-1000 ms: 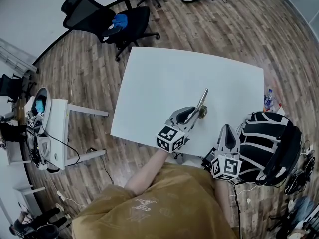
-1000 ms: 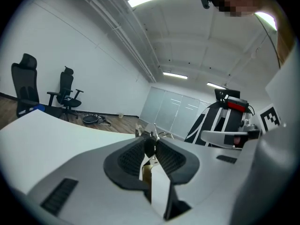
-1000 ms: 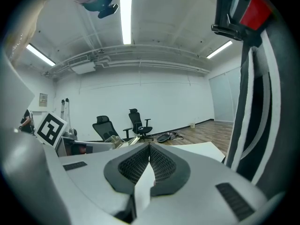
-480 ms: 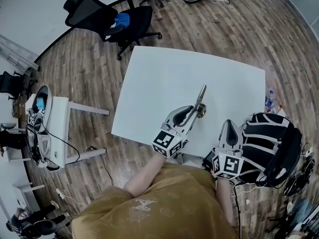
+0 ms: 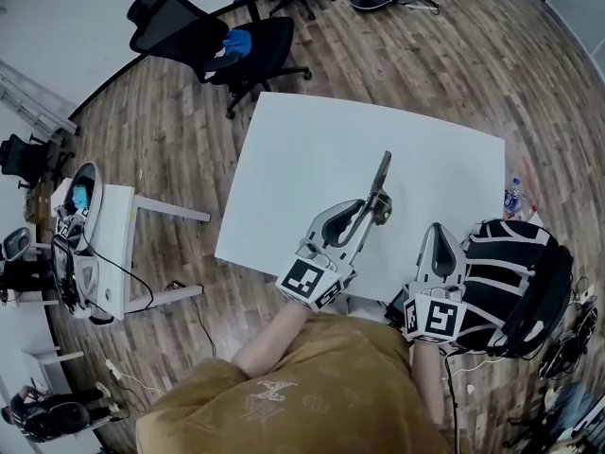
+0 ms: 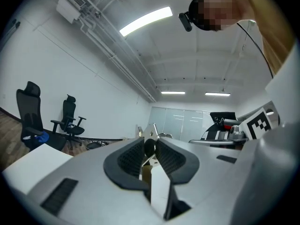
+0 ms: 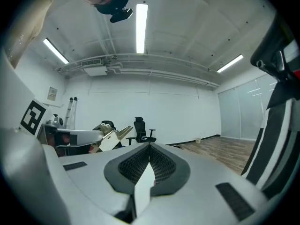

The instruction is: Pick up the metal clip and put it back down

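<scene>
You had the left gripper (image 5: 371,214) clamped on the metal clip (image 5: 381,180), gripping it near its lower end, so most of its length stuck out past the fingertips above the white desk (image 5: 312,149), seemingly clear of the surface. In the left gripper view the pads (image 6: 133,154) pinched the clip (image 6: 151,131) narrowly. The right gripper (image 5: 437,236) hung closed and empty over the desk's near edge. The risk, as I judged it, lay in that short hold: a quick roll of your wrist could have let the clip pivot or slip between the pads. Releasing it from height might have made it bounce and skid across the smooth desk, perhaps off the near edge.
</scene>
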{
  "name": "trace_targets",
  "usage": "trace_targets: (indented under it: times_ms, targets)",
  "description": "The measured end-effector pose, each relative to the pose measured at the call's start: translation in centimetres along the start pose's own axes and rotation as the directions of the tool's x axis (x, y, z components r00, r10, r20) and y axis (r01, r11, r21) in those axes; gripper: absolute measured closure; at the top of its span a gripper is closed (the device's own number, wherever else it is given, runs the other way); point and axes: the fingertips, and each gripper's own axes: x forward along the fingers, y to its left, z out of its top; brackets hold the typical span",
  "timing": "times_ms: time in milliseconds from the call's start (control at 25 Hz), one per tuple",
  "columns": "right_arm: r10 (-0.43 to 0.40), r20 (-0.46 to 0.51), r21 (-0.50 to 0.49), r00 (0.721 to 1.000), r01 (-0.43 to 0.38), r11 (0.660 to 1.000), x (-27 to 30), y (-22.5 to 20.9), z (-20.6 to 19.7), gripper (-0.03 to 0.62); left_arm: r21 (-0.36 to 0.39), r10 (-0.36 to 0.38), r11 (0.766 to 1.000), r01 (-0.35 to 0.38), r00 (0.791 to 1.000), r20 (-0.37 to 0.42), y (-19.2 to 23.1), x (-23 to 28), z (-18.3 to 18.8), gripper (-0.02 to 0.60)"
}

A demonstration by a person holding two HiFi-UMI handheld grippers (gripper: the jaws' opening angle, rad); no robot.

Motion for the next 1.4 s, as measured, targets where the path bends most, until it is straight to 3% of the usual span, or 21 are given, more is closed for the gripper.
trace_targets:
  times_ms: [840,1040,1400]
  targets:
    - [0.013,0.001,0.023,1.0,-0.013,1.0,0.2,0.9,-0.1,0.586,0.032,0.002,0.999,-0.004,0.999,0.052,0.0,-1.0,1.7,0.514]
    - [0.02,-0.001,0.023,1.0,-0.02,1.0,0.3,0.8,-0.2,0.586,-0.025,0.024,0.999,-0.022,0.997,0.067,0.8,-1.1,1.5,0.512]
    - [0.01,-0.003,0.03,1.0,-0.01,0.999,0.1,-0.2,-0.5,0.586,-0.03,0.019,0.999,-0.017,0.998,0.059,0.3,-0.4,1.2,0.512]
